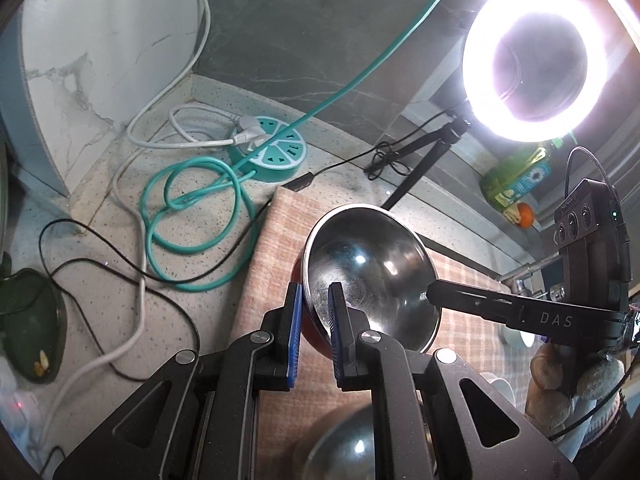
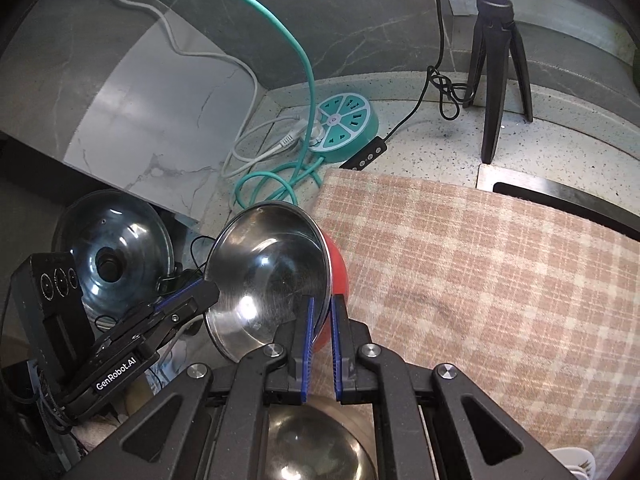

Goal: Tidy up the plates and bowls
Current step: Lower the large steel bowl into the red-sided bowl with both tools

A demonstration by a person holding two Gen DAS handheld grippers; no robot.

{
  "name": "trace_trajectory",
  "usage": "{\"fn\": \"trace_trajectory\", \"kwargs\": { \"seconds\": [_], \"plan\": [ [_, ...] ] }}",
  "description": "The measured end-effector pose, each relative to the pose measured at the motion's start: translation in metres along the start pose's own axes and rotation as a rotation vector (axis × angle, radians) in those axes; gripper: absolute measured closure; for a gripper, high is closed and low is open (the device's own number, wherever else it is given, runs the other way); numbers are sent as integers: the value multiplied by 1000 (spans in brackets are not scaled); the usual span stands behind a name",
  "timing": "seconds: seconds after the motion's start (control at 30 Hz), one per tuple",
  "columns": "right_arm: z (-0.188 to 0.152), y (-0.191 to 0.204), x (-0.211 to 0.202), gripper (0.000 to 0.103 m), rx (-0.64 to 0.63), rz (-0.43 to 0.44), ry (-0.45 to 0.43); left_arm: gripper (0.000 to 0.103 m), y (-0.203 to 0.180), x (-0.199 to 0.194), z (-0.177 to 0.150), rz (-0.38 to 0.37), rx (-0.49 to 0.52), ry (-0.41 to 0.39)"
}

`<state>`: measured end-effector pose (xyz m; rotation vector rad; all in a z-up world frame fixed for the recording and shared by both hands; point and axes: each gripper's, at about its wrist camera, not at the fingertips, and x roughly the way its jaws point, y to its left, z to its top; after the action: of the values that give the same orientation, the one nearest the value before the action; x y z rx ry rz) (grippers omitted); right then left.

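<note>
A bowl (image 1: 372,264), steel inside and red outside, hangs tilted above the checked cloth (image 1: 264,240), held from both sides. My left gripper (image 1: 314,292) is shut on its left rim, one blue pad inside and one outside. My right gripper (image 2: 324,304) is shut on the opposite rim of the same bowl (image 2: 264,264). Each gripper shows in the other's view: the right gripper (image 1: 430,292) reaches in from the right, the left gripper (image 2: 210,286) from the left. A second steel bowl (image 1: 348,444) (image 2: 320,440) lies below, partly hidden by the gripper bodies.
A teal round power strip (image 1: 268,148) (image 2: 346,124) with looped cables lies on the speckled counter behind the checked cloth (image 2: 480,280). A ring light (image 1: 536,60) on a tripod (image 2: 500,60) stands at the back right. A glass lid (image 2: 112,248) leans at the left. A dark green dish (image 1: 32,320) sits far left.
</note>
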<state>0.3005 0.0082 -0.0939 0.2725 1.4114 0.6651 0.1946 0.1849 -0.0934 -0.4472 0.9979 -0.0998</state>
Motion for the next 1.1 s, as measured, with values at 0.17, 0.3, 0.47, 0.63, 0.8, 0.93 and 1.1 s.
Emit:
{"fn": "trace_trajectory", "kwargs": {
  "seconds": [0.17,0.3,0.47,0.63,0.8,0.93,1.1],
  "plan": [
    [-16,5,-17,95,-18,18,-13,92,-11,-20,-13,2,6,-21],
    [-33,11,-30,95,-42,28,-22,92,-20,-36,-27,13,11,-35],
    [-56,16,-44,95,-84,41,-29,92,-29,-52,-47,29,9,-49],
    [-80,9,-50,95,-93,58,-23,92,-36,-61,-68,34,6,-51],
    [-101,-2,-48,95,-93,63,-10,92,-43,-61,-90,44,3,-38],
    [-113,-7,-44,95,-94,59,3,92,-41,-57,-104,40,-19,-18],
    [-126,-9,-37,95,-102,45,16,92,-37,-52,-117,48,-38,0]
  ]
}}
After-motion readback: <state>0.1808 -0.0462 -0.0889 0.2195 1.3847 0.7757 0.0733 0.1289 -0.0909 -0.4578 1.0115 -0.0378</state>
